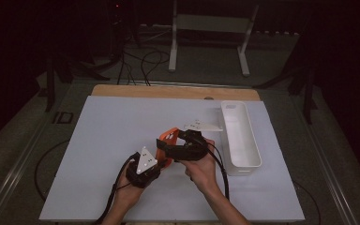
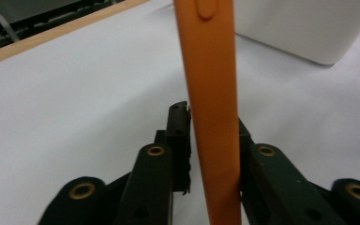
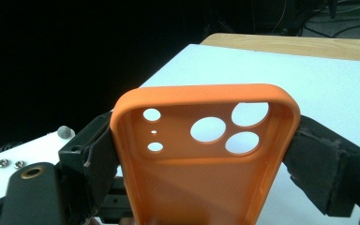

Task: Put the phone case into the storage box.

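Orange phone case (image 1: 167,143) held above white mat (image 1: 103,140), mid-table, between both tools. Left gripper (image 1: 155,165) clamped on case edge, jaws pressed against thin orange side (image 2: 213,117). Right gripper (image 1: 165,145) pinched across case width, pads (image 3: 316,164) pressed on both sides below camera cut-outs. White oblong tray (image 1: 251,159) seen just right of hands.

A phone case (image 1: 168,140) is sitting above the middle of the table (image 1: 108,140), between the two grippers: the left gripper (image 1: 155,161) is lying just below and left of it, the right gripper (image 1: 164,146) reaching in from its right. A tray (image 1: 253,150) is lying well to the right, near the table's right edge, seemingly apart from the case.
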Motion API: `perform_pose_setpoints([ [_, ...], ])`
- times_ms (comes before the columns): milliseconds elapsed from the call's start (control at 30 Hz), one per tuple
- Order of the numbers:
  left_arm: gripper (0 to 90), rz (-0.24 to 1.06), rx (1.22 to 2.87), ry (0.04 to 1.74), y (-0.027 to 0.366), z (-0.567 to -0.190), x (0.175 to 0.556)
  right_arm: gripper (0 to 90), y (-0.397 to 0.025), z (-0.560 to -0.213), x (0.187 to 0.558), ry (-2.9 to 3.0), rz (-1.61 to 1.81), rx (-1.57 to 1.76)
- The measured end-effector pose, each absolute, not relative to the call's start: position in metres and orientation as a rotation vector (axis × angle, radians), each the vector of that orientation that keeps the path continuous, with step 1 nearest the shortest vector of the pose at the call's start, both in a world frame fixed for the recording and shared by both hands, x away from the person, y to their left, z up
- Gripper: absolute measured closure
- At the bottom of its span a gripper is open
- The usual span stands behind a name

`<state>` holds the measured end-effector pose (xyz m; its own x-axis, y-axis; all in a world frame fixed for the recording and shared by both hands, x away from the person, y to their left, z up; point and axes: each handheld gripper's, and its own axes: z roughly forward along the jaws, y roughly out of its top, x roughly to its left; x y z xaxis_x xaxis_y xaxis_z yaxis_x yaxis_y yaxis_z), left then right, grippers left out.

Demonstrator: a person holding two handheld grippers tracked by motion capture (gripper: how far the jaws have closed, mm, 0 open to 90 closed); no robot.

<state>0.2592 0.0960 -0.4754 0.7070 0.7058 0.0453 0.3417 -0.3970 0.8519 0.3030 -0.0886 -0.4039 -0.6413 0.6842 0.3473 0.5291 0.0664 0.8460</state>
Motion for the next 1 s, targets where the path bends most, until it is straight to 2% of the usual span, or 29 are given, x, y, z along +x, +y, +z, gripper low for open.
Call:
perform_pose_setpoints([
  [267, 49.3, 0.433, 1.978, 0.833, 0.1, -0.474, 0.263, 16.4, -0.089, -0.404, 0.303, 2.183, 1.629, 1.244],
  [533, 16.3, 0.456, 1.963, 0.861, 0.1, -0.471, 0.263, 16.4, -0.089, -0.404, 0.302, 2.186, 1.624, 1.242],
  [767, 4.9, 0.46, 1.964, 0.847, 0.101, -0.465, 0.263, 16.4, -0.088, -0.404, 0.302, 2.185, 1.624, 1.238],
  [1000, 1.2, 0.471, 1.954, 0.856, 0.104, -0.462, 0.263, 16.4, -0.088, -0.404, 0.302, 2.185, 1.617, 1.234],
])
